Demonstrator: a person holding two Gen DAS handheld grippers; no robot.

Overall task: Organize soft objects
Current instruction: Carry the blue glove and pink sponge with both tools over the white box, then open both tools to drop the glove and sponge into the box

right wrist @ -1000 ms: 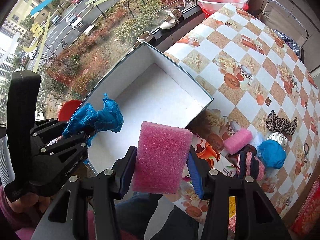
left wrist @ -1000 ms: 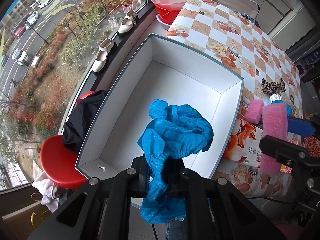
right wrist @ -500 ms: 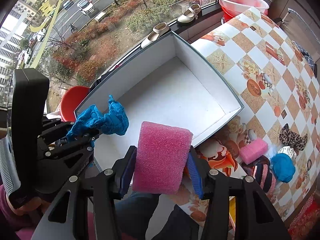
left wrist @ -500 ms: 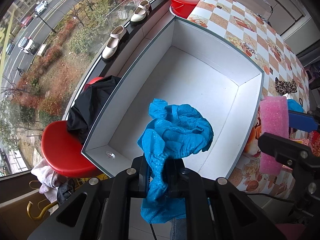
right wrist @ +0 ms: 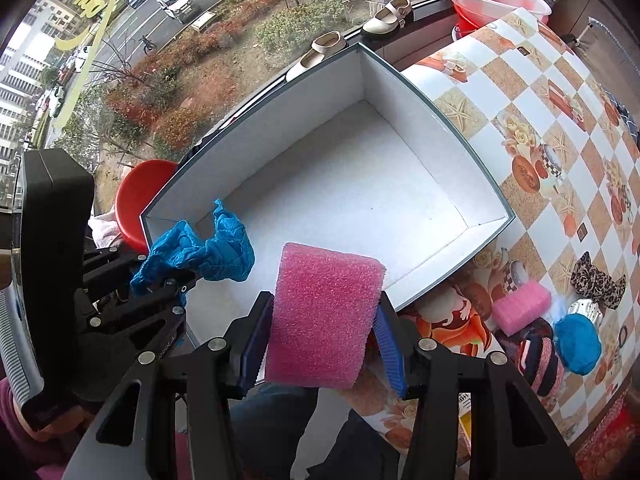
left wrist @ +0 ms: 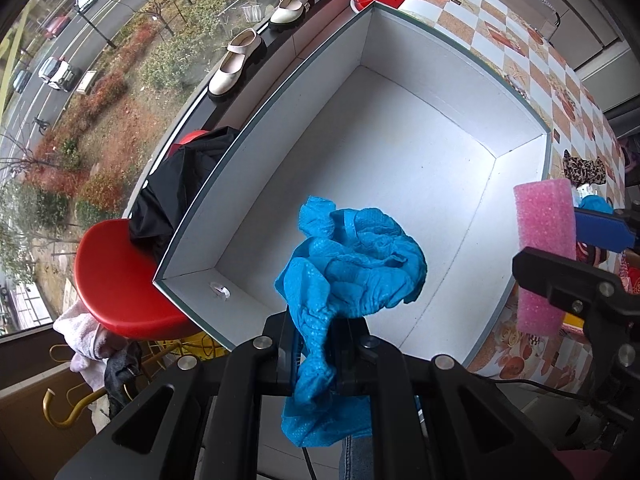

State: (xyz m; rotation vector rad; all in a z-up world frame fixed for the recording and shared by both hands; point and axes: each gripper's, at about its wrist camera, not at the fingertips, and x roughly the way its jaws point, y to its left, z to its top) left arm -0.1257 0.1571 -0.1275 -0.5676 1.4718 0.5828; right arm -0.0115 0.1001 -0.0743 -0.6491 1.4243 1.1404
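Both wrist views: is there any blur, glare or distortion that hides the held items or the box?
Left wrist view: sharp, even daylight; fisheye bows the white box rim, and the blue cloth reads clearly. Right wrist view: equally crisp, no glare; dark corners, and the pink sponge is in focus.

Colours on the table and at the window

Blue crumpled cloth (left wrist: 352,256), pink foam sponge (right wrist: 324,316), white box (right wrist: 452,128) with grey-green rim, orange-and-white checked tablecloth (right wrist: 560,92), leopard-print bow (right wrist: 596,280), red stool (left wrist: 116,280), cream shoes (left wrist: 236,64).
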